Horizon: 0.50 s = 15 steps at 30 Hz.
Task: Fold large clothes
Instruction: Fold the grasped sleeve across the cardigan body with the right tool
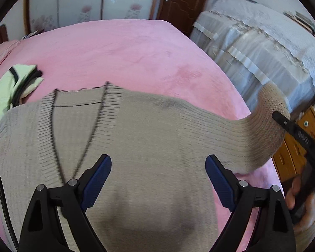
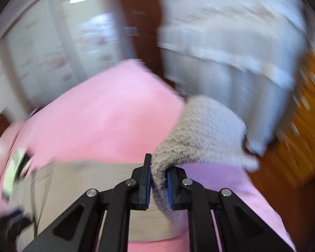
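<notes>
1. Pinching the end of a beige sleeve [image 2: 199, 130], the right claw [image 2: 158, 180] has its blue pads pressed onto the knit from both sides; the cuff bunches up and curls over the top of the fingers.
2. Seen from the left wrist view, that same right claw [image 1: 283, 121] sits at the far right, lifting the sleeve [image 1: 262, 126] off the bed, with a hand [image 1: 302, 197] wrapped around its handle.
3. The left claw [image 1: 158, 180] hangs spread wide above the chest of the sweater [image 1: 147, 126], nothing between its blue pads [image 1: 98, 180].
4. The sweater is a beige V-neck knit with dark trim along the collar, lying flat and face up on the bed, neck pointing away from the claws; only its raised sleeve is off the surface.
5. A pink blanket [image 1: 126, 50] covers the bed under it.
6. A pale green garment [image 1: 12, 86] with dark stripes lies crumpled on the blanket beside the sweater's far left shoulder.
7. Beyond the bed stand a flowered wardrobe [image 1: 84, 2], a brown door [image 1: 178, 2] and furniture under a white cloth [image 1: 252, 42]; the right wrist view is heavily blurred.
</notes>
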### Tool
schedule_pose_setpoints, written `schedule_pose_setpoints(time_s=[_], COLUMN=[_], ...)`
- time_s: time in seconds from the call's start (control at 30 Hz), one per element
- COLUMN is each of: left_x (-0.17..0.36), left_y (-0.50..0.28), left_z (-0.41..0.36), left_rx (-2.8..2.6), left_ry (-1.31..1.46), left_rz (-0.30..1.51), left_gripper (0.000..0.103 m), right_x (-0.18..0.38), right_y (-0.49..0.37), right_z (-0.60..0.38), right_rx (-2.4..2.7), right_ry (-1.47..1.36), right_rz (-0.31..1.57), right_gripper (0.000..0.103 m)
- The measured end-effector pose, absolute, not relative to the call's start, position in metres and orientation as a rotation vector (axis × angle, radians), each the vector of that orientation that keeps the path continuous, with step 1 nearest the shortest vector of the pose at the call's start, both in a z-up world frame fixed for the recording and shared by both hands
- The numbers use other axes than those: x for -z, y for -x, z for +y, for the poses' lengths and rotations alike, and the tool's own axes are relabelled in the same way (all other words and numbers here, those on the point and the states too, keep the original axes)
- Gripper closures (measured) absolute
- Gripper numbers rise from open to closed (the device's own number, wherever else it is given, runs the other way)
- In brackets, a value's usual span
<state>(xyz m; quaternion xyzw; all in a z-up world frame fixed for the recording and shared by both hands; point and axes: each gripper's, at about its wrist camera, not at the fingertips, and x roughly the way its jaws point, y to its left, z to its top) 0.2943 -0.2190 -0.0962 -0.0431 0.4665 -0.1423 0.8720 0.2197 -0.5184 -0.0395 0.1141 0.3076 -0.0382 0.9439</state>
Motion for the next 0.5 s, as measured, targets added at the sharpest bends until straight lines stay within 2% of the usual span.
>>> schedule_pose_setpoints(time_s=[0.1,0.27,0.37,0.5], left_x=[0.098,0.127,0.148,0.166], left_y=[-0.303,-0.314,-0.311,-0.310], left_z=[-0.184,-0.149,-0.146,-0.150], left_rx=[0.241,0.235,0.259,0.350], left_ry=[0.141,0.196,0.176,0.202], left_rz=[0.978,1.067,1.116,1.161], left_gripper=[0.013,0.013,0.013,0.013], right_x=[0.043,0.114,0.153,0.155], right_y=[-0.218,-0.214,-0.202,-0.175], right_z=[-0.438,-0.350,-0.330,-0.328], right_rx=[-0.098,-0.196,-0.203,-0.227], right_ry=[-0.073,0.142,0.228,0.234], right_rz=[0.666,0.852,0.934,0.904], right_gripper=[0.091,0.088,0.075,0.053])
